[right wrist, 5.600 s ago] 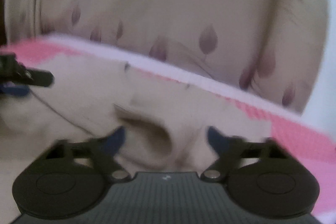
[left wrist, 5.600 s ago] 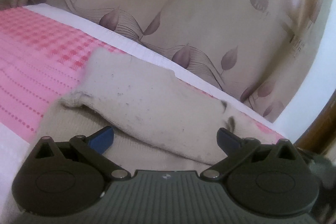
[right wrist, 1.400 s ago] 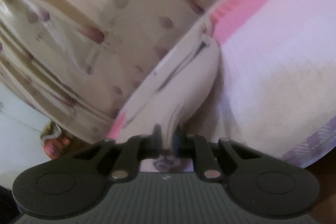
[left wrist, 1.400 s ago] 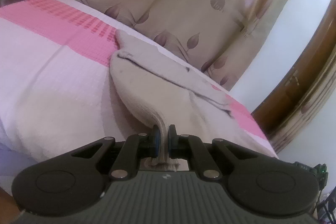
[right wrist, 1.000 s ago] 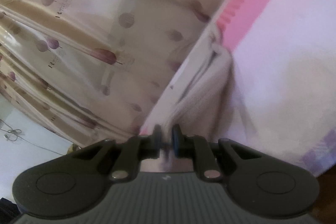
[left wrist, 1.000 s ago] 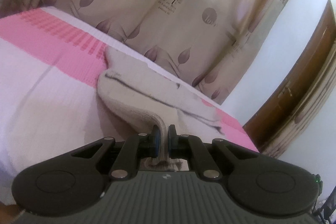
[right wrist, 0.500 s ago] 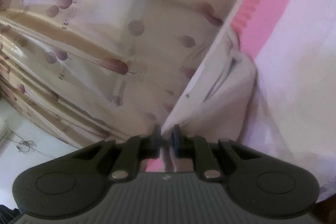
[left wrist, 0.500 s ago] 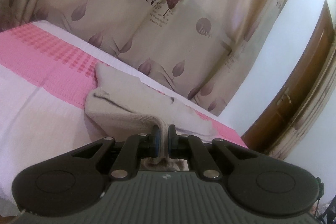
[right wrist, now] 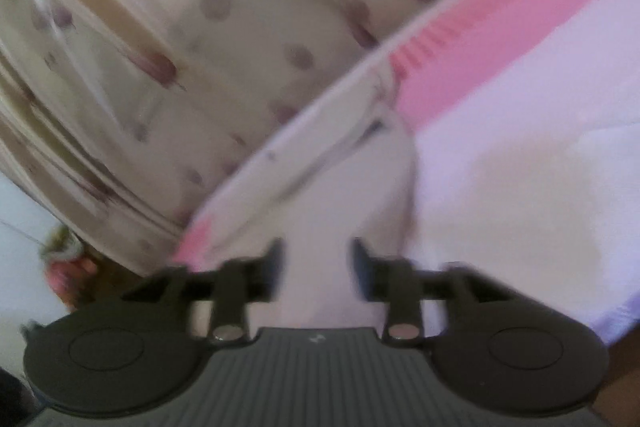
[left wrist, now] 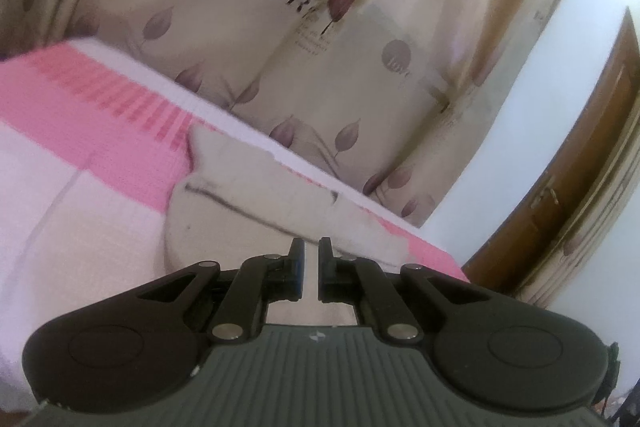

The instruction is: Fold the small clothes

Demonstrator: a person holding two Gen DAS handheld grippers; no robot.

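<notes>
While the right gripper (right wrist: 316, 259) had its jaws opening, the beige garment (right wrist: 352, 179) ran up between the fingers, and the pads looked clear of the cloth on both sides, though that view was blurred. Left gripper (left wrist: 309, 259) had its fingers drawn nearly together, with only a thin pale strip of the garment's near edge showing in the slit, so it read as clamped on the cloth. The garment (left wrist: 256, 203) lay flat along the far edge of the bed (left wrist: 80, 219). Its far end sat on the pink band of the cover and its near end reached under both tools. A dark seam line ran across it. A leaf-print curtain (left wrist: 280, 47) hung right behind that far edge, and a wooden door (left wrist: 580, 187) stood off to one side.
</notes>
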